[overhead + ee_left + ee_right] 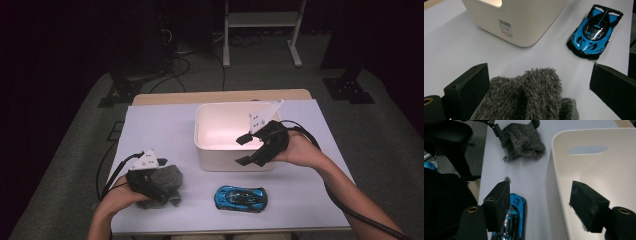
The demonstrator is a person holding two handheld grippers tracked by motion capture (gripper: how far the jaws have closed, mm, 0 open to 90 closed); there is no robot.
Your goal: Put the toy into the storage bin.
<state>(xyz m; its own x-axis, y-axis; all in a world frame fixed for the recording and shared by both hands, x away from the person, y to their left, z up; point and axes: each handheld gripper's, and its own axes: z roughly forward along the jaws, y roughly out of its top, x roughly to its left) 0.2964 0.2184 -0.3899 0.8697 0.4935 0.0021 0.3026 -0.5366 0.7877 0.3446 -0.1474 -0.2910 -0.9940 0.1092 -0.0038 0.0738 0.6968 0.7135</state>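
Note:
A grey fuzzy cloth lies bunched at the table's front left. My left gripper sits over it, and in the left gripper view the cloth lies between the wide-apart jaws of this gripper, with a gap to the right jaw. A white plastic bin with a cut-out handle stands at the middle. My right gripper hovers open at its front right corner; its jaws straddle the bin's wall with nothing held. A blue toy car rests in front of the bin.
The white tabletop has a wooden back edge. A white metal stand and cables are on the dark floor beyond. Bare table lies left of the bin and between the cloth and the car.

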